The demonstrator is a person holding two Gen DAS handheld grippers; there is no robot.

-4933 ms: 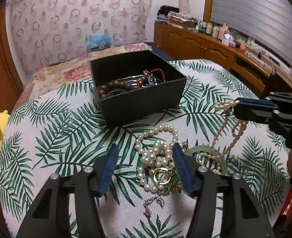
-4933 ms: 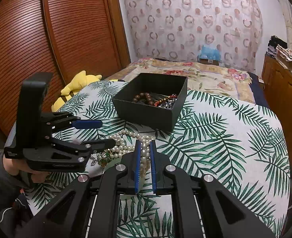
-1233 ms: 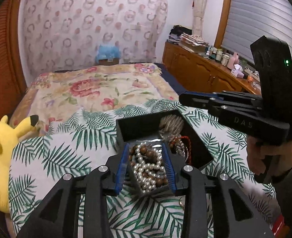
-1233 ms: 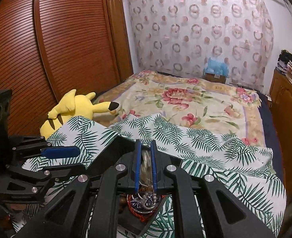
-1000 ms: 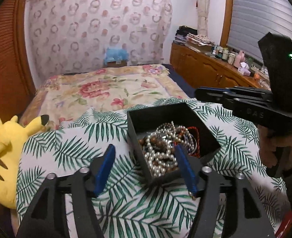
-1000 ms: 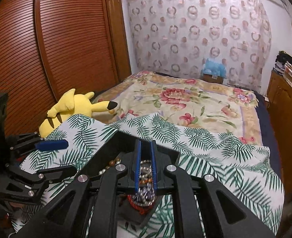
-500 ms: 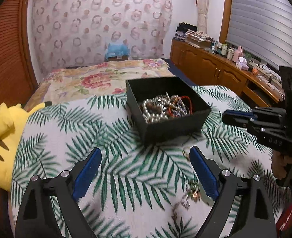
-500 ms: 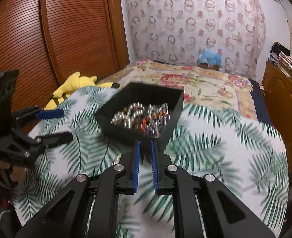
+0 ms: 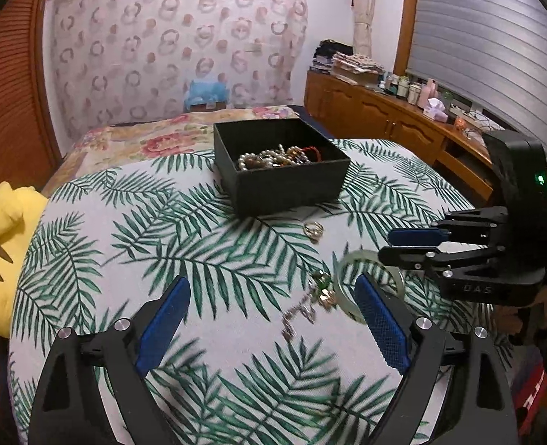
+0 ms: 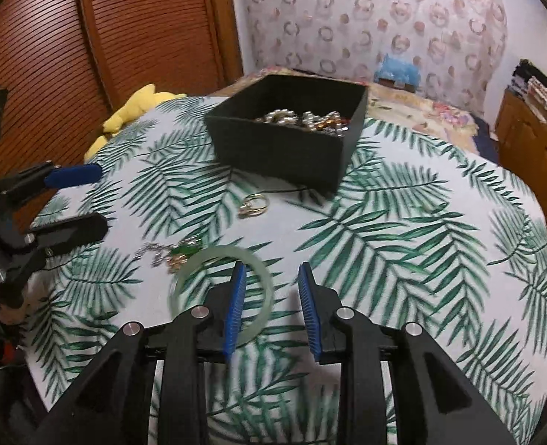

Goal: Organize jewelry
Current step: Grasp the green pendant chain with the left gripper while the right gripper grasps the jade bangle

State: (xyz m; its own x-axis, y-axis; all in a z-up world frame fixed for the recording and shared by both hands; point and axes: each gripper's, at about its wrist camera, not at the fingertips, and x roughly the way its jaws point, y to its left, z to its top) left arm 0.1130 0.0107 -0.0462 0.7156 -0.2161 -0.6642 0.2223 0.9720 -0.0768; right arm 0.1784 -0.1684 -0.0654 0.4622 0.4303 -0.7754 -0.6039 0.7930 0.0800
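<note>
Three loose pieces remain on the palm-leaf cloth covering the bench (image 9: 88, 244), while the black box (image 9: 281, 181) toward the far edge already holds a heap of pearls and beads (image 9: 269, 157). By my reading, the step in hand is going after the next piece, and nothing is gripped at present.

From the left wrist view, the left gripper (image 9: 273, 319) hovers over the near part of the bench with its jaws spread wide and empty. A tangle of chain with green stones (image 9: 312, 302) lies just ahead and between the jaw lines, nearer the right-hand one. The pale green bangle (image 9: 366, 259) lies flat beside that tangle, partly hidden behind the right-hand jaw. A gold ring (image 9: 313, 229) sits further in, just short of the box's near wall. The right gripper (image 9: 401, 244) reaches in from the right edge, over the bangle.

From the right wrist view, the right gripper (image 10: 271, 306) has its jaws parted, nothing between them. Its left-hand jaw hangs over the inside of the bangle (image 10: 199, 263), with the hoop's right side crossing into the gap; whether it touches I cannot tell. The chain tangle (image 10: 173, 252) touches or nearly touches the bangle's far-left rim, and the ring (image 10: 254, 204) lies beyond, near the box (image 10: 284, 148). The left gripper (image 10: 73, 202) shows at the left edge, jaws apart.

Next, I judge, the right gripper needs to drop so its jaws straddle the bangle's band, close, then lift without dragging the chain along.
</note>
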